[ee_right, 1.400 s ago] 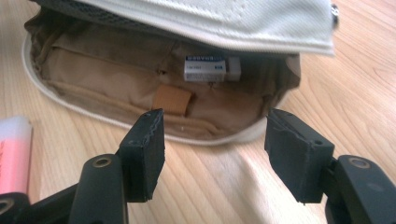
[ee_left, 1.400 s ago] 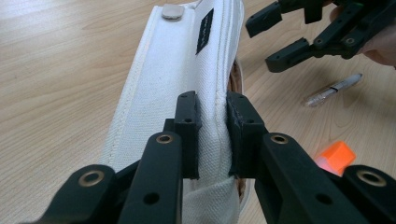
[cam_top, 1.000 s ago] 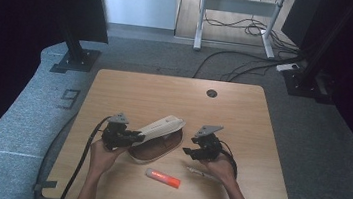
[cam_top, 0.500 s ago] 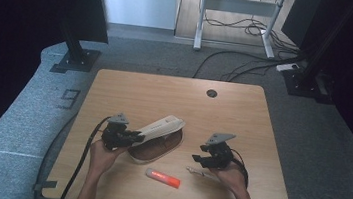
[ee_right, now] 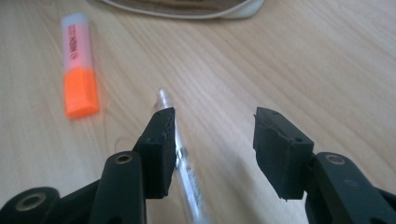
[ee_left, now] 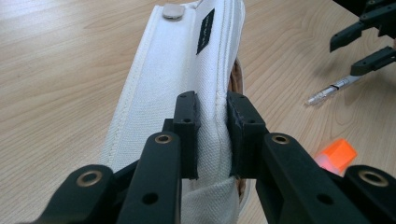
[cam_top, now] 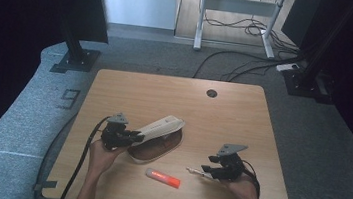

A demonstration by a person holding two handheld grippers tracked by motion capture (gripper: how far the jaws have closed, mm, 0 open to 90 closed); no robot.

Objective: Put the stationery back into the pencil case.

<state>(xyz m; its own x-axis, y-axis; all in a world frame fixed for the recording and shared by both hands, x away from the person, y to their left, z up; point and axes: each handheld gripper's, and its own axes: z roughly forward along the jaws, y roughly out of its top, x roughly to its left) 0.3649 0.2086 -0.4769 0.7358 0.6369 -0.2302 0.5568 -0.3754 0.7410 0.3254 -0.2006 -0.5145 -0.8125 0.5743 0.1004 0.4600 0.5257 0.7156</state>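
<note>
Two low hands: left tongs pinching white pouch flap, right tongs spread over clear pen.

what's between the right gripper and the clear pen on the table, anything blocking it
Nothing visible. The right gripper is open and low over the clear pen, which lies beside its left jaw on bare table. The orange highlighter lies off to one side, and the white pencil case, held by the left gripper, lies farther off.

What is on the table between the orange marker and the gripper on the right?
A clear pen lies on the bare wood between the orange marker and the right gripper. The high view shows it; in the right gripper view it sits by one open jaw.
</note>
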